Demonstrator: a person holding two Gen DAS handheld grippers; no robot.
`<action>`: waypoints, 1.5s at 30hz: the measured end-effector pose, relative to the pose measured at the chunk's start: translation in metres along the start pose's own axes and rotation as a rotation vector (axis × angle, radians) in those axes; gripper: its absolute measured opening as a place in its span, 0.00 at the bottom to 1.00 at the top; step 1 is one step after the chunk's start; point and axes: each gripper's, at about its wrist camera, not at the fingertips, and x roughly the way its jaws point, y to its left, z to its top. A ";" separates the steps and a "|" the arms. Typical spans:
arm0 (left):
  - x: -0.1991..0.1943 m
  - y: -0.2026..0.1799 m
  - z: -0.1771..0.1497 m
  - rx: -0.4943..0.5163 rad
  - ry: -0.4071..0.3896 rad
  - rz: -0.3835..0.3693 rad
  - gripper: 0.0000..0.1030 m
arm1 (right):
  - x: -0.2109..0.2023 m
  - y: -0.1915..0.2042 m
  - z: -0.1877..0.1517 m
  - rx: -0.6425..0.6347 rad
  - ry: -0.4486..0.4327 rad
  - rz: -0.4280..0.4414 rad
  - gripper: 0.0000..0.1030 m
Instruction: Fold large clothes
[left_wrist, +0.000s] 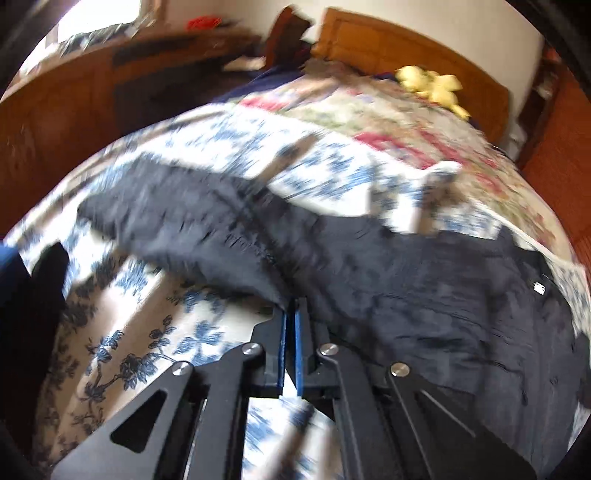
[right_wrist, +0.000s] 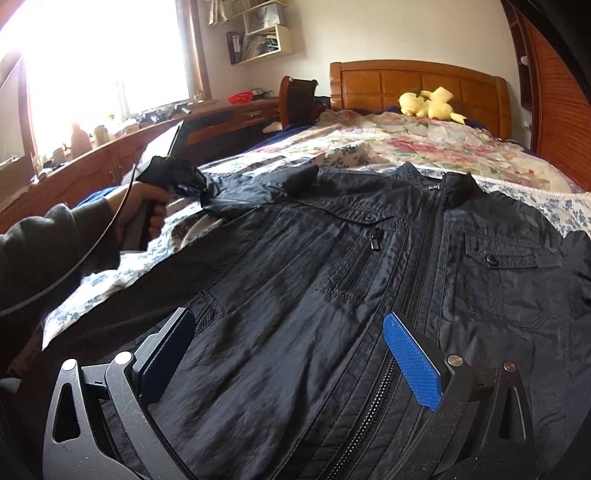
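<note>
Bedroom setting: a bed (right_wrist: 424, 147) with a wooden headboard (right_wrist: 417, 83) carries a blue-floral cover near the foot and a pink-floral quilt (right_wrist: 399, 142) farther up. Black zip jacket (right_wrist: 351, 266) lies spread front-up on the bed, collar toward the headboard, zipper closed up the centre, two buttoned chest pockets showing. Its right edge is cut off by the frame in the right wrist view.

Left tongs (left_wrist: 290, 314): pads drawn together on the edge of the jacket's sleeve, a pinch of dark cloth caught at the tips. Left wrist view is heavily motion-blurred, so sleeve detail and the pale objects farther up the bed cannot be made out. From the right wrist view the left hand (right_wrist: 142, 210), in a grey sleeve, grips the tool at the jacket's left sleeve; the tips themselves are hidden by the tool body.

Right tongs (right_wrist: 291, 341): pads spread wide apart, poised over the lower front of the jacket; whether they touch the cloth cannot be told.

Yellow plush toy (right_wrist: 430, 103) sits by the headboard. Window (right_wrist: 103, 55) is blown out by glare.
</note>
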 end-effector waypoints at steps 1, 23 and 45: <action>-0.009 -0.007 0.000 0.022 -0.009 -0.011 0.00 | 0.000 0.000 0.000 0.000 0.000 0.000 1.00; -0.120 -0.064 -0.055 0.295 -0.073 -0.096 0.45 | -0.002 0.000 0.002 0.004 -0.012 -0.003 1.00; 0.010 0.074 -0.037 0.085 0.056 0.100 0.58 | -0.001 -0.001 -0.001 0.001 -0.004 0.000 1.00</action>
